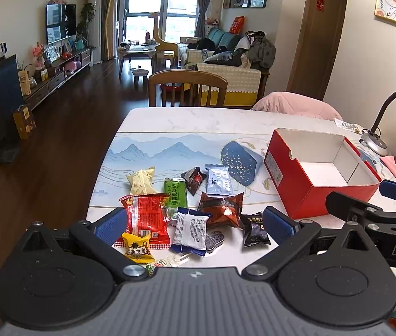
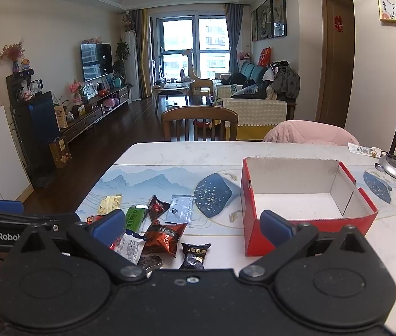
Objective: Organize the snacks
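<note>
Only the left wrist view shows the yellow packet (image 1: 137, 247) and big red snack bag (image 1: 147, 219) nearest. Both grippers, left (image 1: 195, 225) and right (image 2: 192, 228), hang spread and empty above packets scattered on the marble table (image 2: 186, 151), left of the empty red box (image 2: 304, 210); living room beyond.

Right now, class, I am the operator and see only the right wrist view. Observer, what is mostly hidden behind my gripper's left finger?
Observer: A large red packet. The left wrist view shows it whole, lying flat on the table.
Operator: Is anything nearer the table edge than that?
Observer: Yes, a small yellow packet overlaps its near end. Your view does not show it at all.
Operator: Does the red box carry anything on its outer left wall?
Observer: The red box has a white label on that wall. Your view sees that wall almost edge-on.
</note>
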